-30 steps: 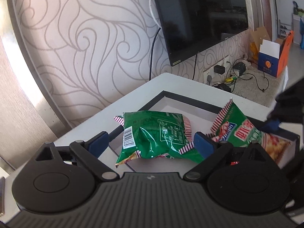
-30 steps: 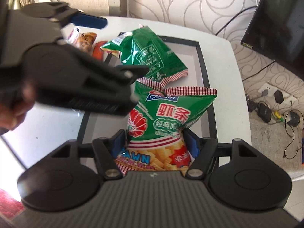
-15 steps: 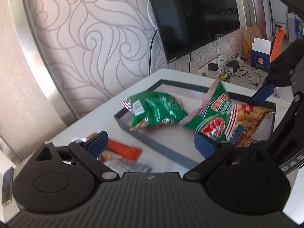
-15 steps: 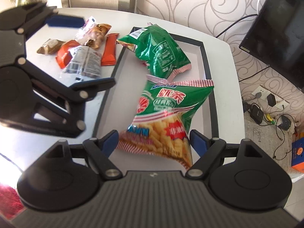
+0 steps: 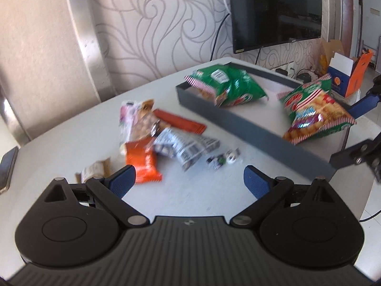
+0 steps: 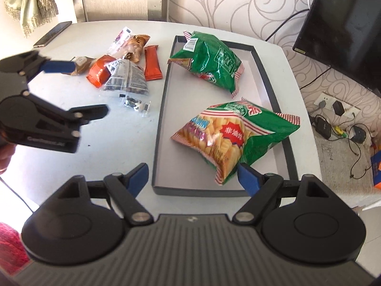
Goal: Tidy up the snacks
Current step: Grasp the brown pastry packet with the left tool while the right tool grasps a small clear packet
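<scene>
The left wrist view looks low and slantwise across the table (image 5: 71, 140) from its near edge toward the wall, close over the loose packets (image 5: 164, 140), the tray (image 5: 250, 124) farther right. The right wrist view looks steeply down from the tray's (image 6: 158, 128) near end. Both share the tray, both bags and the packets (image 6: 126, 71)

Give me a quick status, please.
Both grippers open, empty. Two chip bags in tray. Small snacks loose on table.
</scene>
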A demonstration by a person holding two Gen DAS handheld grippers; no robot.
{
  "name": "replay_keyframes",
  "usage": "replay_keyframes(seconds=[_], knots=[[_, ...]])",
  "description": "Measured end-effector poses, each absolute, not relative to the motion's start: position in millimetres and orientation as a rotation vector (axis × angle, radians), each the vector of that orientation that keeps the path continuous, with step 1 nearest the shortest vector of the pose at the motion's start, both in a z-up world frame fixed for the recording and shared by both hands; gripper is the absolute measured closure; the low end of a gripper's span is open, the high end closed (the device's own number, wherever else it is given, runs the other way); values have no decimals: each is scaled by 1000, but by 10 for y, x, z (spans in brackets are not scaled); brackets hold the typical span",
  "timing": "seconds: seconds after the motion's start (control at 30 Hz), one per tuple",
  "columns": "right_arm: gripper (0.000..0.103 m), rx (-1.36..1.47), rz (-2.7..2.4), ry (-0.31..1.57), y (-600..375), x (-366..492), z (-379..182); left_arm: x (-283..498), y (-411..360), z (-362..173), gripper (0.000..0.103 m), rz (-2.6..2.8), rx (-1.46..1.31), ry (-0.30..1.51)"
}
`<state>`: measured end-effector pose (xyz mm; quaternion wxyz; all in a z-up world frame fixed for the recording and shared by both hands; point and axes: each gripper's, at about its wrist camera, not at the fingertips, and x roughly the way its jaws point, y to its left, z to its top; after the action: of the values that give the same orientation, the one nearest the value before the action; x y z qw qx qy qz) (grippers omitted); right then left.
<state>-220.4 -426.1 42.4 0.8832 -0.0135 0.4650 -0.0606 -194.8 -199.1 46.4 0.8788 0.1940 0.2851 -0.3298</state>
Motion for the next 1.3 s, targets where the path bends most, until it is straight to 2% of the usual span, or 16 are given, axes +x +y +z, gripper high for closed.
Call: replay_keyframes(seconds=[0.23,0.3,0.37,0.4,0.43,0.47,0.93,1.07,1.3], knots=[[21,17,-52,864,-4050,-2382,594,-1830,-1674,358,4,-684,348,624],[28,-26,2,850,-3943,-2299,627,-1801,-1668,353,4,-701,339,620],[42,-80,52,853,-3843,-2154,616,-1793,-1686,360,4,-702,350,618],[44,-96,80,859,-3811,-2079,592,-1793,-1687,359,4,-699,356,619],[54,-109,108,873,-3789,-1979,564,-1788,-1691,357,4,-695,361,621],[59,-117,126,886,-3782,-1888,532,-1786,-1694,355,4,-689,363,624],[60,-326,275,990,-3606,-982,113,-1800,-1585,382,4,-620,347,635],[75,-270,280,1015,-3677,-991,59,-1759,-1583,377,4,-611,342,639],[81,-165,232,1034,-3748,-1288,59,-1549,-1563,385,4,-538,377,578]])
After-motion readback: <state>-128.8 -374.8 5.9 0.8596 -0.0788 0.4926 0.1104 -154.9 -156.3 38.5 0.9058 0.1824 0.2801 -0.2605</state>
